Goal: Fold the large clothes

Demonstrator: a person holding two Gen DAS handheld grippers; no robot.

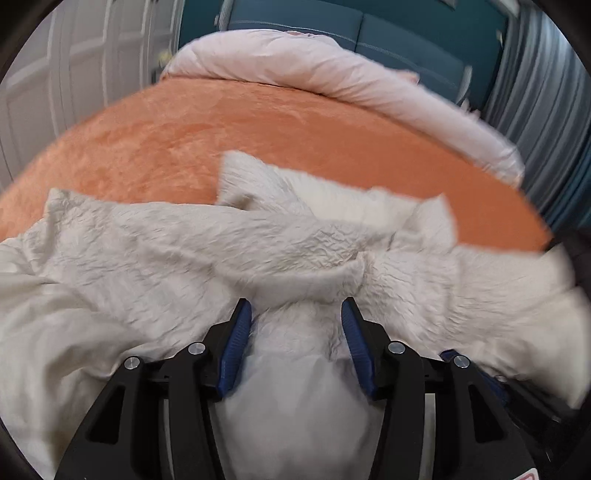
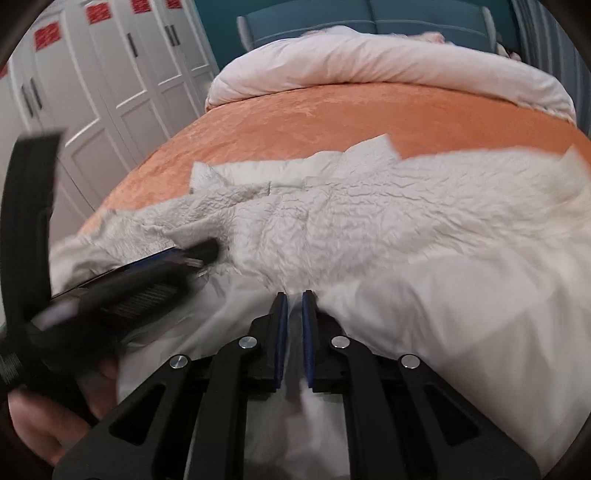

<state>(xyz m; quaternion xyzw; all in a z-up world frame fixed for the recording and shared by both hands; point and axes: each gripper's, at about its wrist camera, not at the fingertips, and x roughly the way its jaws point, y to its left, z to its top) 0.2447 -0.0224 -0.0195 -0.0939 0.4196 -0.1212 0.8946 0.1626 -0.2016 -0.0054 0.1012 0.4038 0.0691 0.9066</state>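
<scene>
A large white crinkled garment (image 1: 184,243) lies rumpled across the near part of an orange bedspread (image 1: 229,129). It also shows in the right wrist view (image 2: 388,214). My left gripper (image 1: 297,314) is open, with a bunched fold of the garment rising between its blue pads (image 1: 236,343). In the right wrist view the left gripper (image 2: 192,254) appears blurred at the left, low over the cloth. My right gripper (image 2: 294,306) is nearly closed on a thin fold of the garment's smooth white part.
A rolled pale pink duvet (image 2: 388,62) lies across the far end of the bed against a teal headboard (image 2: 369,18). White wardrobe doors (image 2: 110,85) stand to the left. Grey curtains (image 1: 546,92) hang at the right.
</scene>
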